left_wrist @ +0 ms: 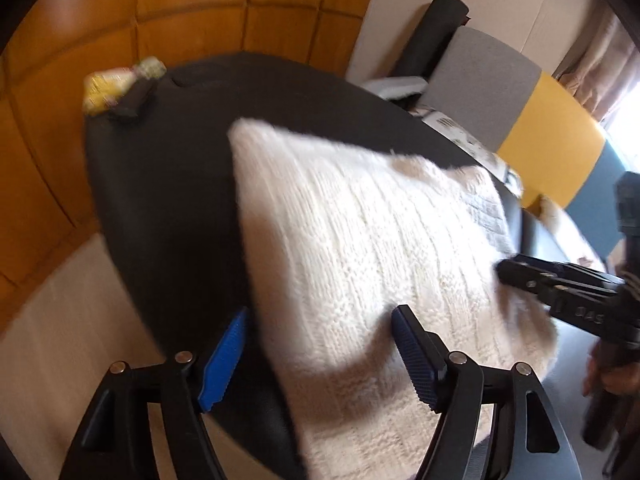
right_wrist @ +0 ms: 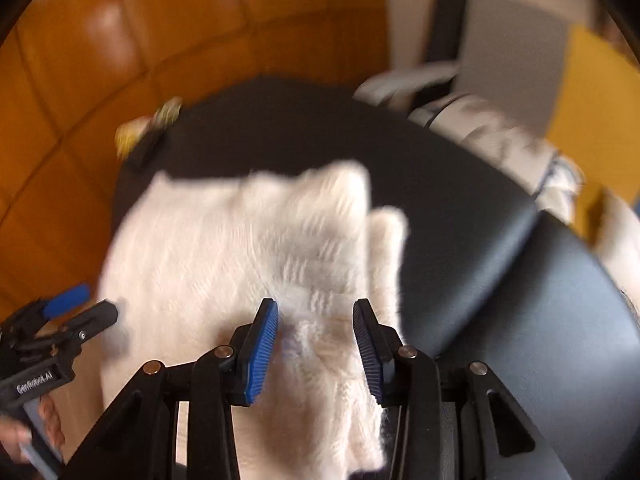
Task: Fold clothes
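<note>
A cream knitted garment [left_wrist: 360, 248] lies folded on a black padded surface [left_wrist: 168, 184]; it also shows in the right wrist view [right_wrist: 240, 248]. My left gripper [left_wrist: 320, 344] is open, its blue pads on either side of the garment's near left edge. My right gripper [right_wrist: 316, 344] is open just above the garment's near right part, with knit showing between the pads. The right gripper [left_wrist: 560, 288] reaches in from the right in the left wrist view. The left gripper [right_wrist: 60, 320] shows at the left in the right wrist view.
A yellow packet and a dark object [left_wrist: 120, 92] sit at the far left corner of the black surface. An orange padded wall [left_wrist: 120, 20] is behind. Grey, yellow and blue cushions [left_wrist: 500, 92] and other light clothes [right_wrist: 500, 140] lie at the right.
</note>
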